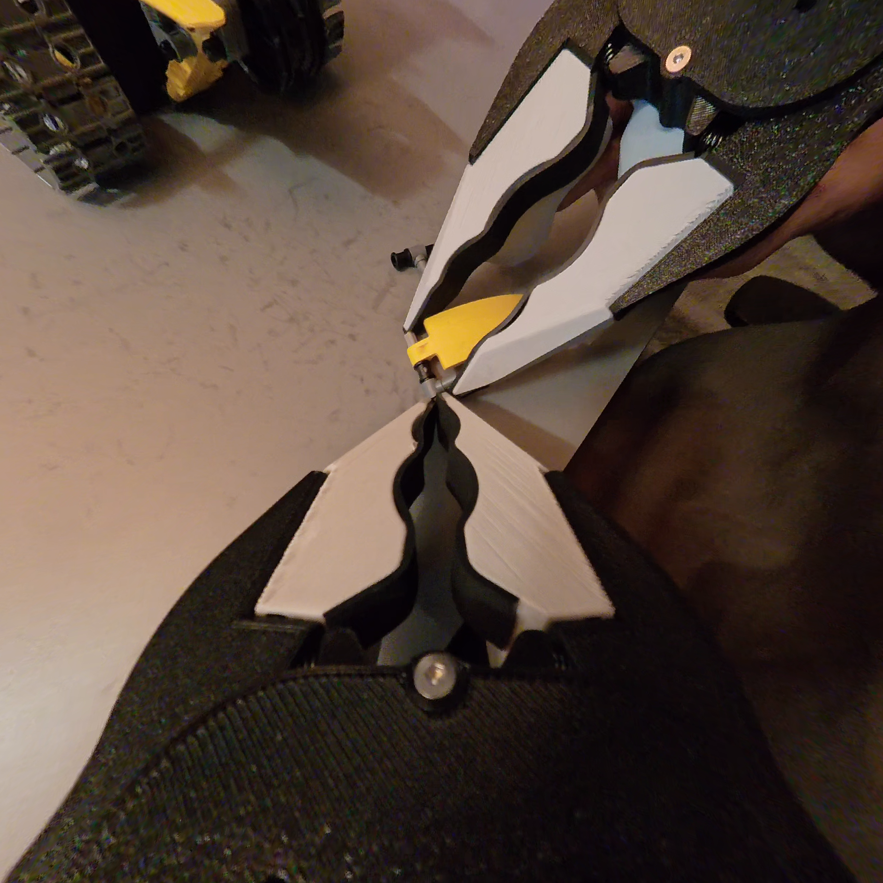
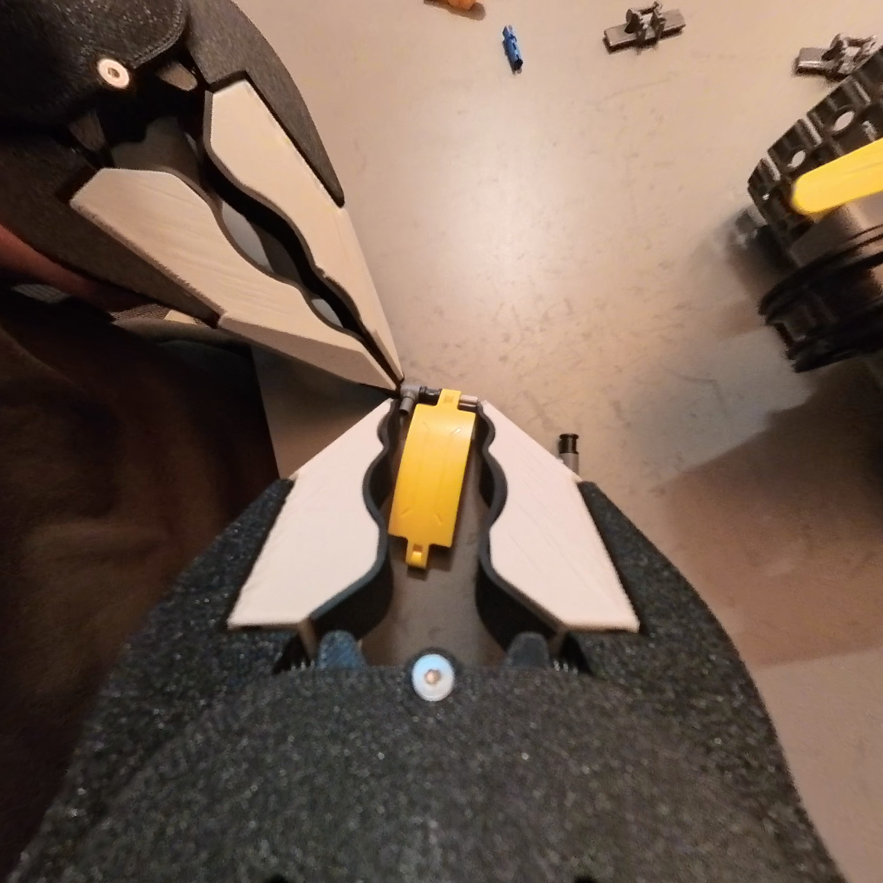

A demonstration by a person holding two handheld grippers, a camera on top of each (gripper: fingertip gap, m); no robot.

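Right tool (image 2: 437,399) clamps a yellow panel (image 2: 432,482) while left tool (image 2: 396,384), tips pinched, nips its grey connector (image 2: 410,395) at eleven o'clock.

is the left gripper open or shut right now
Shut: the left gripper has its fingertips closed together on the small grey connector at the end of the yellow panel.

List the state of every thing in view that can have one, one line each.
Left claw: shut, tips pinching the small grey connector.
Right claw: shut on the yellow panel, held between its fingers.
Yellow panel: off the table, joined to the grey connector at its far end.
Blue pin: lying loose on the table.
Tracked toy vehicle: resting on the table, untouched.
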